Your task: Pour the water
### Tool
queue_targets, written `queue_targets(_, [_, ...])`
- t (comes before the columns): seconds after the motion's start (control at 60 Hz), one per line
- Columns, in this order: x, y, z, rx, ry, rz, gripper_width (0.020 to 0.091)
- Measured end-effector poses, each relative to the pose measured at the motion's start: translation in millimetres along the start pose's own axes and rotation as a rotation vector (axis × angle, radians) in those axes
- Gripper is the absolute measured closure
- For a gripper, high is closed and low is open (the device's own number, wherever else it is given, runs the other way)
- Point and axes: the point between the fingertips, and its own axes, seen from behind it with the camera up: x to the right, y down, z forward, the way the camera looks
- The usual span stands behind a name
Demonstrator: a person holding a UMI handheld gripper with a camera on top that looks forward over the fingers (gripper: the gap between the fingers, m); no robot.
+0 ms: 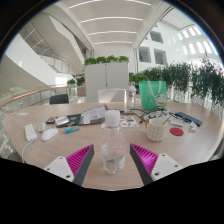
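Clear plastic bottle [113,148] standing between spread, unclenched jaws of the gripper [113,158] on the surface [60,150]: probably light, slick, squashy; best gripped mid-body.

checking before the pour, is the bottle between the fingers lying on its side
No, the bottle stands upright on the table between the gripper's pink pads.

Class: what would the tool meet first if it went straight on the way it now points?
Probably the clear cup, which stands between the open tool's pink pads already. The white cup lies beyond it; depth is uncertain.
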Motion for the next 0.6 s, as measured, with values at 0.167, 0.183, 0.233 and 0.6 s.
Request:
queue_targets(0.167, [0,2,49,0.002,-0.031,-0.019,0.0324])
queue_targets(0.183, [-2,2,52,0.001,-0.039,-0.023,0.0390])
queue_targets(0.233, [0,3,59,-0.009,-0.048,-0.029,0.0592])
queue_targets(0.6, [1,-3,73,0.010,-0.049,-0.039,0.0759])
